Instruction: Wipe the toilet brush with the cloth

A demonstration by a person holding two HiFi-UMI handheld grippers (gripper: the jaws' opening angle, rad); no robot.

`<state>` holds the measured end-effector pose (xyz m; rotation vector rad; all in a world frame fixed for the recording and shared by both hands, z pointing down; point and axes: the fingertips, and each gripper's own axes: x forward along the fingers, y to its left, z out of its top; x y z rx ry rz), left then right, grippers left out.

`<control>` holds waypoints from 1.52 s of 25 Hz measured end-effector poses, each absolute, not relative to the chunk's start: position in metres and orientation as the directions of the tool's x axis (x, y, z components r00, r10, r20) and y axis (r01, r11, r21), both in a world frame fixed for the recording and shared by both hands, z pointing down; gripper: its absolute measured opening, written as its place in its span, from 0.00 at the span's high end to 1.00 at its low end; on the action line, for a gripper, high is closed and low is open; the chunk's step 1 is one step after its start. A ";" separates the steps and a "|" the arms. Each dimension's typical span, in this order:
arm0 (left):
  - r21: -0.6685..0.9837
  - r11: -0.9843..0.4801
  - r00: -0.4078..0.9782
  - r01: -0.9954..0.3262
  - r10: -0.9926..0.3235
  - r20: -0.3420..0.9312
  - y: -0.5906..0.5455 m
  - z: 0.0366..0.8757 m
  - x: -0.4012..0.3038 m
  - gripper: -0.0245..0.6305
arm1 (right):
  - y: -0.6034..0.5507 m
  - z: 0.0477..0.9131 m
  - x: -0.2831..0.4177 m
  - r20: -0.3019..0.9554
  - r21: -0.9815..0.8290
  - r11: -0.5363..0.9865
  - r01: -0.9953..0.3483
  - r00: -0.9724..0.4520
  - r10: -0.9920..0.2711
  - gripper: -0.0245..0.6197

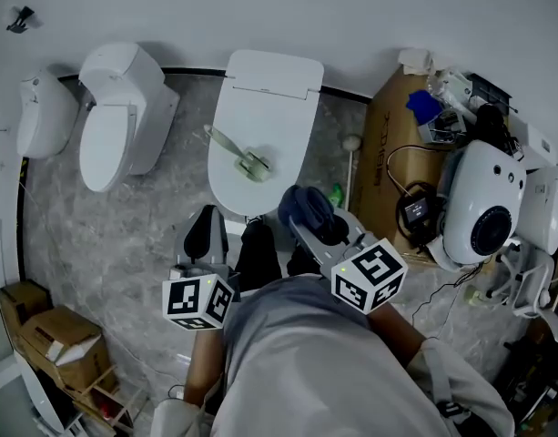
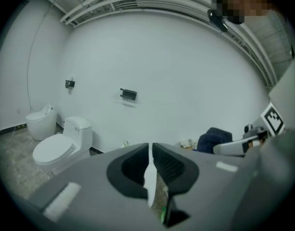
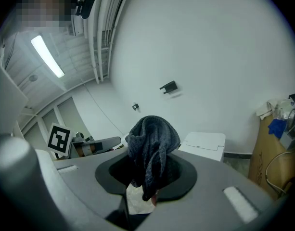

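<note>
While both are held up close before the person's chest, the right tool (image 3: 146,170) clamps a bunched dark blue knitted cloth (image 3: 153,139), the left tool (image 2: 150,163) is closed on nothing, and the pale green toilet brush (image 1: 240,154) lies on the closed white toilet lid (image 1: 277,116) ahead, with grey marbled floor (image 1: 165,209) open either side.

Both tongs are held out ahead of the chest, side by side and close together, forearms bent in at the elbows. The grey left tongs (image 1: 206,233) point forward with jaws pressed together and nothing between them. The grey right tongs (image 1: 308,218) are clamped on a bunched dark blue knitted cloth (image 3: 152,137) that drapes over their tips.
</note>
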<state>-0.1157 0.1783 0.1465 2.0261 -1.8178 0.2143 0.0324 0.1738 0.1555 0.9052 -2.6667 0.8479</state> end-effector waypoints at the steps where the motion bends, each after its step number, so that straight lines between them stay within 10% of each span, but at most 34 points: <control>1: 0.199 -0.079 0.152 -0.977 -0.912 0.381 0.170 0.148 -0.121 0.96 | 0.168 0.156 0.028 0.360 -0.457 0.639 -0.619 -0.785 -0.503 0.81; 38: 0.448 -0.268 0.486 -0.853 -0.720 0.495 -0.010 0.269 -0.181 0.96 | 0.076 0.231 -0.037 0.551 -0.414 0.357 -0.837 -0.543 -0.634 0.80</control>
